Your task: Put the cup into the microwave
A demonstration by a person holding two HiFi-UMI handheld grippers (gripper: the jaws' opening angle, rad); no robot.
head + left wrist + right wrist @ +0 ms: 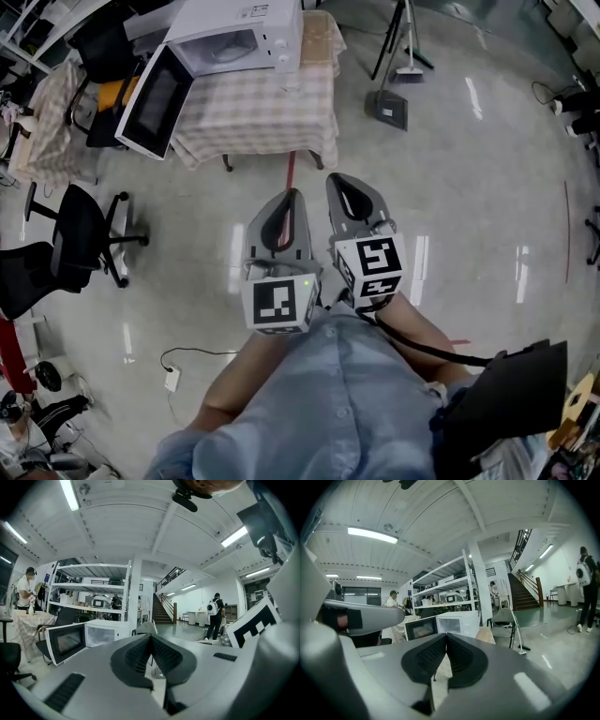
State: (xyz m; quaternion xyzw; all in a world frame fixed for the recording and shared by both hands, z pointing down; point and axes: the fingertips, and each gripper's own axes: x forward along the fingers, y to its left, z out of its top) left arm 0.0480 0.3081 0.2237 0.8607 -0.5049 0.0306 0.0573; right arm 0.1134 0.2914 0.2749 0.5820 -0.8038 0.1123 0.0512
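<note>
Microwave [246, 33]: white, boxy, upright at the far-left part of the counter [267, 117], which is draped in a checked cloth. The door [153, 101] is swung wide open to the left, with a dark window in a white frame, overhanging the counter edge. The pale cavity is exposed.

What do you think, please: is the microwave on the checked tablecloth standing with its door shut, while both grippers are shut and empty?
No: the head view shows the door of the microwave standing open. The rest holds: the microwave sits on the checked tablecloth, and the left gripper and right gripper are shut and empty.
</note>
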